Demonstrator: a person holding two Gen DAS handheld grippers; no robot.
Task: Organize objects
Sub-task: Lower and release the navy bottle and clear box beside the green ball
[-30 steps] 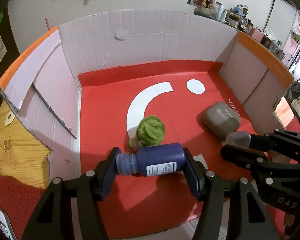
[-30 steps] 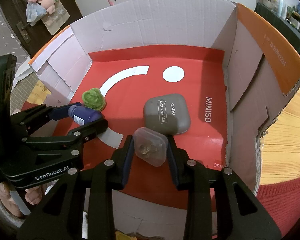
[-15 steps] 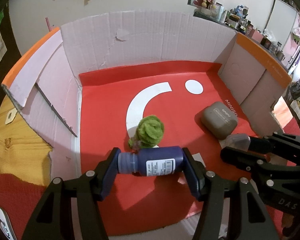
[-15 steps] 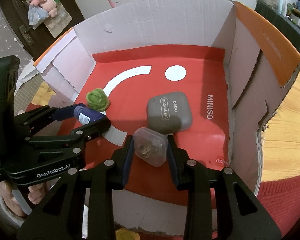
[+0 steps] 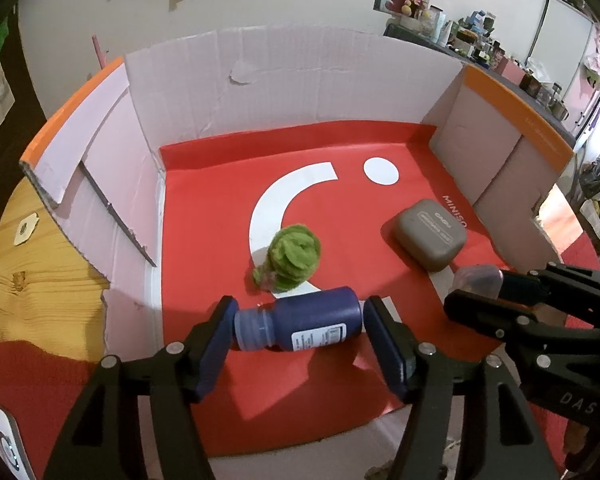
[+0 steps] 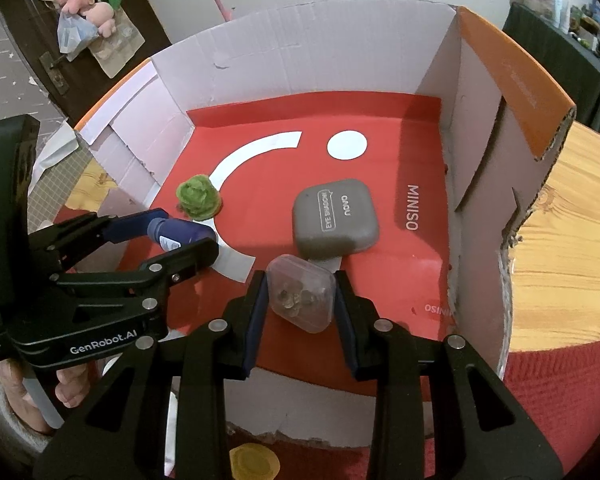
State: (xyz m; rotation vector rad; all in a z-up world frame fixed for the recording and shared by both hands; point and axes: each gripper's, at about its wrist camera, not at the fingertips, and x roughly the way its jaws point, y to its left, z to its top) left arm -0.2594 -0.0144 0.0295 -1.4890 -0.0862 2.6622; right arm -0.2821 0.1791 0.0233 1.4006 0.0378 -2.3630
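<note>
Left wrist view: bottle [image 5: 306,324] clamped sideways over near part of box [image 5: 320,80], beside second tool carrying small clear case [image 6: 302,294].

Left gripper [image 5: 300,326] pinched end to end on dark blue bottle, cap at left finger, base at right, hanging just near of green fuzzy ball [image 5: 292,258] on red liner [image 5: 204,208]. Right gripper [image 6: 300,300] squeezed on clear case with small bits inside, just near of grey eye-shadow case [image 6: 334,218] at right. Likely trouble: round bottle, held only by its two ends, could pivot or slip out if grip loosens early, then roll into ball. Could also knock grey case on lowering, clear case sitting so close. Tools near each other, so possible clash on crossing.
</note>
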